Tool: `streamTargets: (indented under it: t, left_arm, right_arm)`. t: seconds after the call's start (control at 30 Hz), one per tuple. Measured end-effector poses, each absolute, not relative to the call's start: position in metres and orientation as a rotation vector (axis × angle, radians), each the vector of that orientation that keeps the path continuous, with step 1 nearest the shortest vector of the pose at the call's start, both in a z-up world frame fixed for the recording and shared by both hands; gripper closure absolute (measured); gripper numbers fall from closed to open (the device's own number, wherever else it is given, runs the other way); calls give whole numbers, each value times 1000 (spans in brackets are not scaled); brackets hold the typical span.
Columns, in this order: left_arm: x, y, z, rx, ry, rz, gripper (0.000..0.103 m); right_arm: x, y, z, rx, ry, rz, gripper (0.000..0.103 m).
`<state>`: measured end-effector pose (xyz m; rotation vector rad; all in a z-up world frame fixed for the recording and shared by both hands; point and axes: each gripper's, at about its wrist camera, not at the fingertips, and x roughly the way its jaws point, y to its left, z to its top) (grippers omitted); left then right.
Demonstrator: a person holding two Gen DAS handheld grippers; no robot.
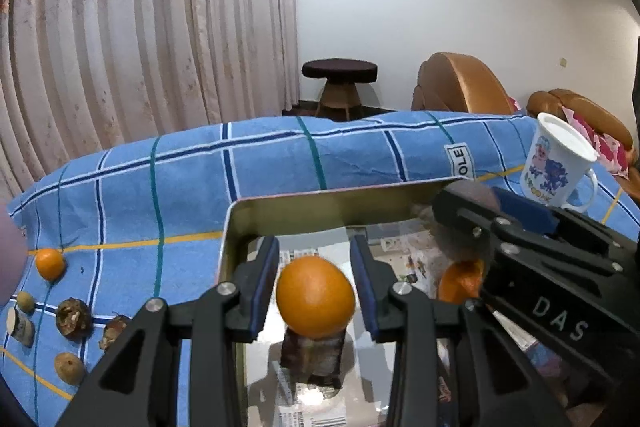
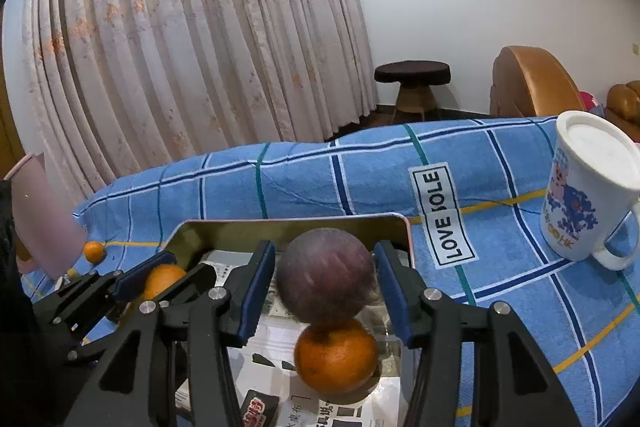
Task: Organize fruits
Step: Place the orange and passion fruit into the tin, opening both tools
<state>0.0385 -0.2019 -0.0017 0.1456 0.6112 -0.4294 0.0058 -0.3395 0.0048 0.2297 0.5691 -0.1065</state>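
In the left wrist view, the left gripper (image 1: pixel 314 291) hung over the shiny gold-rimmed metal tray (image 1: pixel 280 211), its blue-padded fingers (image 1: pixel 262 291) spread with a round orange mandarin (image 1: pixel 315 295) between them; gaps showed on both sides, so it looked released or not yet gripped, and I could not tell whether it rested on the tray. Still out on the blue checked cloth (image 1: pixel 192 183) lay a small orange (image 1: pixel 50 263), a greenish fruit (image 1: pixel 25 301) and several brown, shrivelled pieces (image 1: pixel 74 319), so the sorting seemed partly done. In the right wrist view, the right gripper (image 2: pixel 325 287) straddled a dull purple round fruit (image 2: pixel 325 281), fingers open just wider than it, contact unclear; below sat a second orange (image 2: pixel 336 357) in the tray. The tray's floor was mostly hidden by reflections.
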Motion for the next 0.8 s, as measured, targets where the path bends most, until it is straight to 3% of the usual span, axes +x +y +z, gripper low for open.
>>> streamTargets:
  t: [0.07, 0.17, 0.3, 0.33, 0.8]
  left_arm:
    - [37, -203, -1, 157, 599, -424, 59]
    - [35, -202, 0, 163, 587, -415, 40]
    - [31, -197, 4, 150, 547, -384, 4]
    - [29, -195, 6, 144, 530, -379, 0]
    - [24, -168, 15, 92, 505, -329, 0]
  right_arm:
    - [4, -340, 6, 245, 560, -88, 49]
    - [-1, -341, 11, 268, 533, -81, 48]
    - [-10, -343, 17, 270, 481, -118, 29]
    - [-13, -344, 18, 275, 461, -136, 28]
    - [-21, -353, 22, 293, 441, -189, 28]
